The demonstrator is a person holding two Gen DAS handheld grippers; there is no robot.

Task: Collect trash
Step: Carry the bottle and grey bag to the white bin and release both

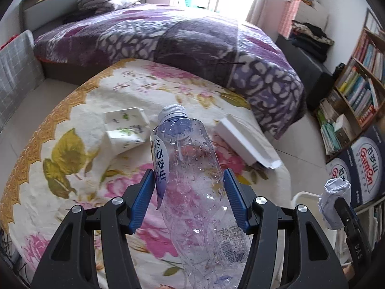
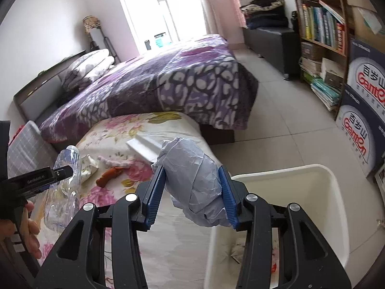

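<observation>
My left gripper (image 1: pixel 189 180) is shut on a clear plastic water bottle (image 1: pixel 192 175) with a white cap, held above the floral blanket (image 1: pixel 72 159). It also shows in the right wrist view (image 2: pixel 65 187). My right gripper (image 2: pixel 192 180) is shut on a crumpled pale blue paper wad (image 2: pixel 192 175), held beside the rim of a white trash bin (image 2: pixel 300 187). The wad shows at the right of the left wrist view (image 1: pixel 334 202). On the blanket lie a crushed white carton (image 1: pixel 127 127), a flat white box (image 1: pixel 243 139) and a brown item (image 2: pixel 109 175).
A bed with a purple quilt (image 1: pixel 192 41) lies beyond the blanket. A bookshelf (image 2: pixel 322 24) and Ganten boxes (image 2: pixel 361 101) stand along the right wall. A dark bench (image 2: pixel 272 41) carries folded clothes. The floor is tiled (image 2: pixel 276 125).
</observation>
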